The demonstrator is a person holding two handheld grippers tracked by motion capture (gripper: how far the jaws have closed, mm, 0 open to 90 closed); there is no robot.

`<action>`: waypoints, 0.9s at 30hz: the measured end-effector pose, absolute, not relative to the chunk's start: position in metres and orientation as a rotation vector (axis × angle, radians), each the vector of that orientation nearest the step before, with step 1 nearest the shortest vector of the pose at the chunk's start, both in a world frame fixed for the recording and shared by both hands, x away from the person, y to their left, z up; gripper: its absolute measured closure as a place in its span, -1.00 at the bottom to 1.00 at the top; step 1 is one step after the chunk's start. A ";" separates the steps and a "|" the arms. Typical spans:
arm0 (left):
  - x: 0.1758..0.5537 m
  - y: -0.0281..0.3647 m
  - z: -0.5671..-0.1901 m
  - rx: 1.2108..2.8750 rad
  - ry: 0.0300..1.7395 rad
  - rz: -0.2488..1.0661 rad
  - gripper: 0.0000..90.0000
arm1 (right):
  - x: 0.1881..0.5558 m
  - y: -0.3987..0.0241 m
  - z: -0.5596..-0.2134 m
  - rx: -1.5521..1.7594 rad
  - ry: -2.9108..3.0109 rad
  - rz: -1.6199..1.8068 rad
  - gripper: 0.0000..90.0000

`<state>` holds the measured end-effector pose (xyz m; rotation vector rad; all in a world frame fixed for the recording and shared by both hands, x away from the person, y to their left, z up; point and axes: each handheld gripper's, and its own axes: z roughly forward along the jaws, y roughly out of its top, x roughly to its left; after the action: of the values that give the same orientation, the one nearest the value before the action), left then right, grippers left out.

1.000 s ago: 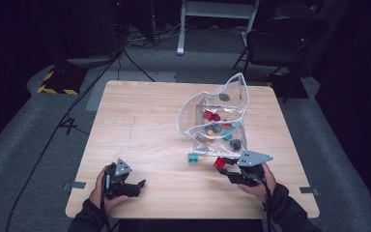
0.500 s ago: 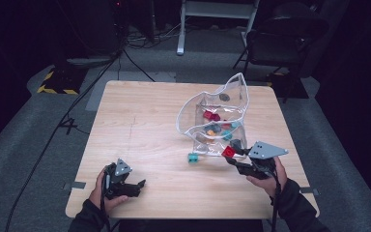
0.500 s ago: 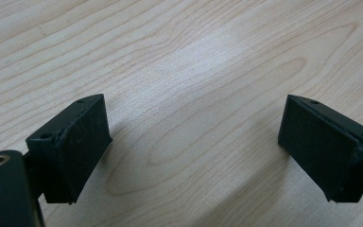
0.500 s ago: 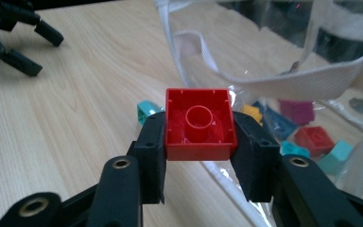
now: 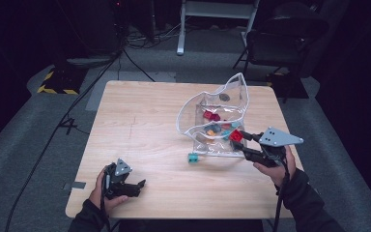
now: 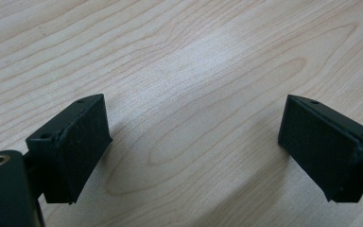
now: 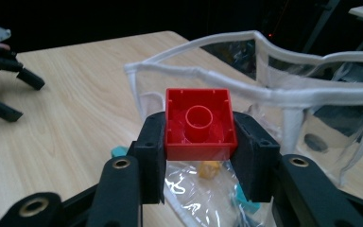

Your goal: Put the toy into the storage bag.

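Observation:
My right gripper (image 5: 242, 140) is shut on a red brick (image 5: 235, 135), held off the table at the near right side of a clear plastic bag (image 5: 180, 121). In the right gripper view the red brick (image 7: 201, 124) shows its hollow underside between the two pads, just in front of the bag's white rim (image 7: 194, 71). Several red, orange and teal bricks (image 5: 211, 117) lie inside the bag. A teal brick (image 5: 192, 157) sits on the table by the bag's near corner. My left gripper (image 5: 138, 186) rests open on the table at the front left, with bare wood between its pads (image 6: 75, 142).
The wooden table (image 5: 140, 121) has free room across its left half. The far-off left gripper (image 7: 4, 90) appears at the top left of the right gripper view. A dark chair (image 5: 280, 38) and floor cables (image 5: 67, 121) lie beyond the table.
My right gripper has risen with the red brick and moved a little toward the bag's rim. The left gripper has stayed still.

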<state>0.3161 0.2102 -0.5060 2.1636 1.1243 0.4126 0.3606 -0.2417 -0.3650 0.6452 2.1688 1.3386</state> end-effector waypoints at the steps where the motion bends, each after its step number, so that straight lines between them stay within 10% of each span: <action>1: 0.316 0.210 -0.506 2.163 1.124 0.412 -0.78 | 0.362 -0.242 -0.362 0.643 2.161 1.339 0.32; 27: 0.316 0.210 -0.506 2.164 1.124 0.413 -0.78 | 0.405 -0.232 -0.318 0.721 2.036 1.304 0.32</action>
<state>0.3162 0.2102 -0.5060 2.1638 1.1242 0.4127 0.4051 -0.2319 -0.3182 0.7213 2.0356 1.3039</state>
